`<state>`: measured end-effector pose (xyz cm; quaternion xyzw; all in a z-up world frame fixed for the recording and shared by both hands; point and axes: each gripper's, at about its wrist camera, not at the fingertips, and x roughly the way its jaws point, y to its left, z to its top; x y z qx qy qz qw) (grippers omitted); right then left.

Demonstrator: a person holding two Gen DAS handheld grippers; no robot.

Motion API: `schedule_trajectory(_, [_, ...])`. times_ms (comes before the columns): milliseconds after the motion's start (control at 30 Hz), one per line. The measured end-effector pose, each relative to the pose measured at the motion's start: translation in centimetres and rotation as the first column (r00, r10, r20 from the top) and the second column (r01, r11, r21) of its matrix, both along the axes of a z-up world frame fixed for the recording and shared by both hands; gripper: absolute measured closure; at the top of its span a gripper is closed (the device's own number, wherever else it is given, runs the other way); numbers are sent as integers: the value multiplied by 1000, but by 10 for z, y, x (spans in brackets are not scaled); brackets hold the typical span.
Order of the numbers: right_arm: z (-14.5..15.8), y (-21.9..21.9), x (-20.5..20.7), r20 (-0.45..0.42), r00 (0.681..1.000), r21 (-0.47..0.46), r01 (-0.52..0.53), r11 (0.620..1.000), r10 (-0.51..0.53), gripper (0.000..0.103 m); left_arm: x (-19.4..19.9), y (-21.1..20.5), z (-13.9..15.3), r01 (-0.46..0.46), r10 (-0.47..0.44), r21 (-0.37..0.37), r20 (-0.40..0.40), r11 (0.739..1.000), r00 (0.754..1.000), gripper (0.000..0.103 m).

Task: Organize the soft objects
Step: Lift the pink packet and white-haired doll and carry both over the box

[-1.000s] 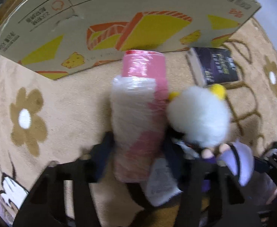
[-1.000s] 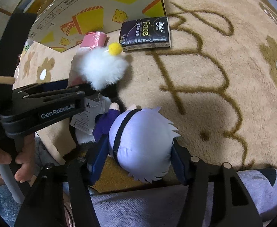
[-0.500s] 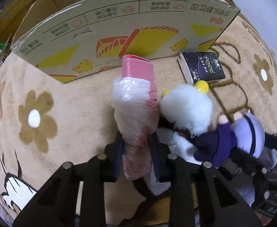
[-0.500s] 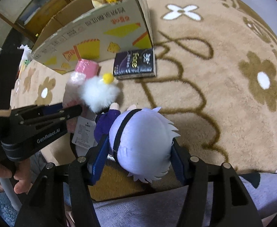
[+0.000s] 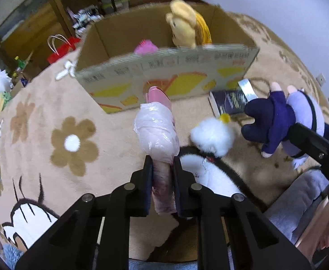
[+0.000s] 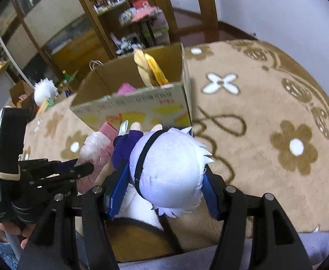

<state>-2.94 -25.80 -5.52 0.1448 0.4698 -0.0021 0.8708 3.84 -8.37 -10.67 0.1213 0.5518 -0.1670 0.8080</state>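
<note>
Left wrist: cardboard box [image 5: 164,76] holds yellow plush [image 5: 187,27]; both jaws pinch toys.

Soft plush, crinkled plastic and matt cardboard, as I see them from both wrist cameras.
My left gripper [image 5: 162,177], matt black plastic, pinches a pink roll [image 5: 158,132] in glossy, wrinkled film. My right gripper [image 6: 164,186] grips a smooth lilac cloth doll [image 6: 169,168]. The carpet [image 5: 52,112] looks fuzzy; the cardboard box [image 5: 164,76] has dull printed paper.
</note>
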Motion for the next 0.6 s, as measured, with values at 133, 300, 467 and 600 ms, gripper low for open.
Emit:
schedule_trajectory(133, [15, 1, -4, 68, 998, 8, -2, 1000, 1, 39, -4, 4, 26, -27, 30, -25, 131, 999, 991, 88])
schedule_trajectory(300, [27, 5, -3, 148, 989, 7, -2, 1000, 1, 39, -14, 18, 64, -50, 73, -87, 282, 995, 957, 88])
schedule_trajectory(467, [40, 6, 2, 202, 979, -19, -1, 1000, 5, 39, -18, 26, 85, -68, 103, -105, 377, 992, 921, 88])
schedule_trajectory(600, [51, 4, 6, 259, 966, -22, 12, 1000, -5, 39, -17, 28, 93, -80, 117, -106, 418, 991, 901, 88])
